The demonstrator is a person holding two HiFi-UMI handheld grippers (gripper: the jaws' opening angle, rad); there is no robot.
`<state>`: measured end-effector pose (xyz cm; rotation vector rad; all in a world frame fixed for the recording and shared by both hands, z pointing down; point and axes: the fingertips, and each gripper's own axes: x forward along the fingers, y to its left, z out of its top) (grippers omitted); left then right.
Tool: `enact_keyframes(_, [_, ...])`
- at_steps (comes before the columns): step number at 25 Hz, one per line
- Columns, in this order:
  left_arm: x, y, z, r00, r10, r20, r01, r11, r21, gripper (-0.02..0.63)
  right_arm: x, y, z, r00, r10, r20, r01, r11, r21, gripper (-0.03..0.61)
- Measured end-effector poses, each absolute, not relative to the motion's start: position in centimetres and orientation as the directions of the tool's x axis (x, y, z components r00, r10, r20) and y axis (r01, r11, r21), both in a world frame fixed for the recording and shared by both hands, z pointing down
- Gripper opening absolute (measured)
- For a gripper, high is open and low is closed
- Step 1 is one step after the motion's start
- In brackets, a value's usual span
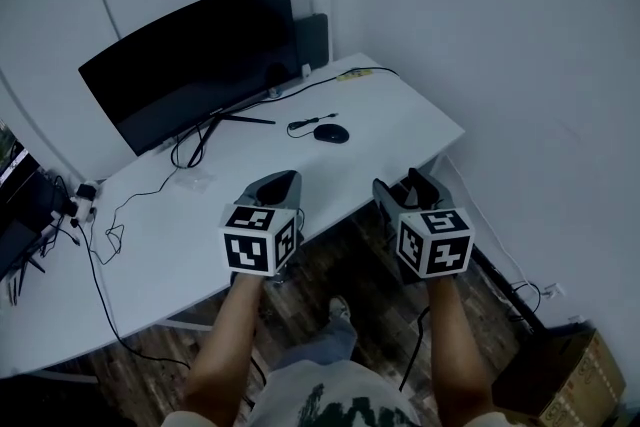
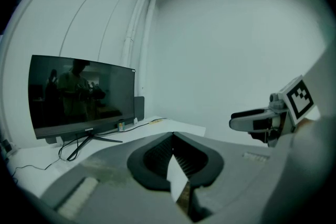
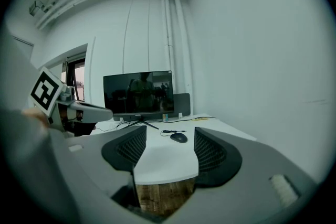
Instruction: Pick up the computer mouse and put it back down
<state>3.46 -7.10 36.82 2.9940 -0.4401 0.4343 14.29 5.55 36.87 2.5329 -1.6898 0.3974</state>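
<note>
A black computer mouse [image 1: 331, 134] lies on the white desk [image 1: 200, 255], its cable curling off to the left. In the right gripper view the mouse [image 3: 178, 137] sits far ahead, framed between the jaws. My right gripper [image 1: 405, 187] [image 3: 169, 148] hovers at the desk's near edge, open and empty, well short of the mouse. The left gripper [image 1: 282, 183] [image 2: 173, 135] is held beside it over the desk's front edge, its pads meeting at the tips with nothing between them. Both point toward the desk's back.
A wide dark monitor [image 1: 200, 65] stands at the back of the desk, with a dark speaker-like box [image 1: 312, 40] behind it. Cables [image 1: 105, 235] trail over the left side. A cardboard box [image 1: 565, 370] sits on the wooden floor at lower right.
</note>
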Motion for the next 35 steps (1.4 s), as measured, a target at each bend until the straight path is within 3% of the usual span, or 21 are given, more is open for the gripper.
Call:
enact_keyframes(21, [12.5, -22.5, 39.0, 0.869, -0.375, 0.322, -0.42, -0.904, 0.082, 0.005, 24.9, -12.1, 38.0, 0.21, -0.921, 0.328, -0.969, -0.241, -0.055, 0.282])
enact_keyframes(35, [13.2, -29.2, 39.6, 0.833, -0.444, 0.331, -0.502, -0.857, 0.114, 0.005, 26.3, -20.5, 39.3, 0.073, -0.914, 0.4, -0.995, -0.095, -0.036, 0.293])
